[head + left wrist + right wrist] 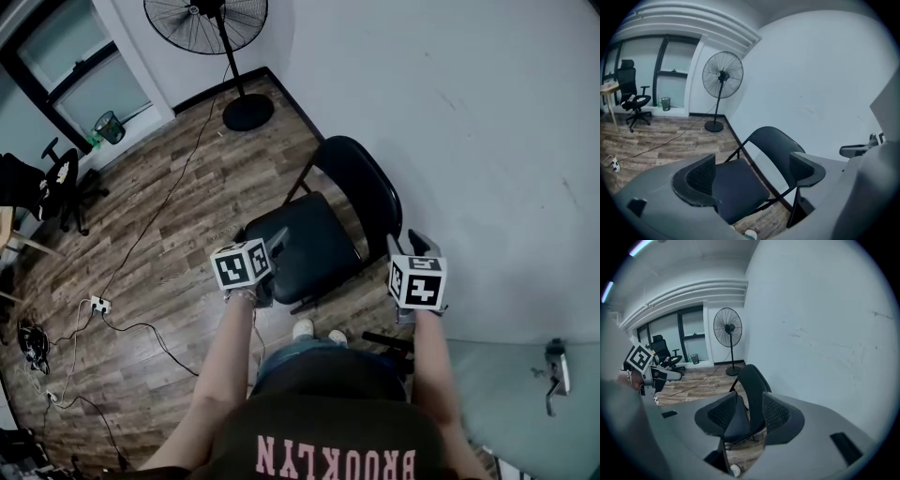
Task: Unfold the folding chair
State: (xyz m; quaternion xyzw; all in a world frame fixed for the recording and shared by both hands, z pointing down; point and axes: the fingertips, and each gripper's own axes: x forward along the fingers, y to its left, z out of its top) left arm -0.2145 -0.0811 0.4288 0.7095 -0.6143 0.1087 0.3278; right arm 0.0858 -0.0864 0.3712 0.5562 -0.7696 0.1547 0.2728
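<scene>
The black folding chair (314,246) stands opened out on the wood floor, its backrest (361,187) next to the white wall. My left gripper (274,242) hovers over the seat's near left corner, open wide with nothing between its jaws. In the left gripper view the chair (736,183) lies beyond the left gripper (752,172), untouched. My right gripper (412,244) is raised near the chair's right side, close to the wall. In the right gripper view the right gripper (750,412) has a narrow gap, and the chair (752,380) shows through it, farther off.
A standing fan (211,28) is at the back by the wall, its round base (247,111) on the floor. Cables and a power strip (98,304) lie at left. An office chair (56,183) and a bin (109,126) stand far left. A grey tabletop (525,394) is at lower right.
</scene>
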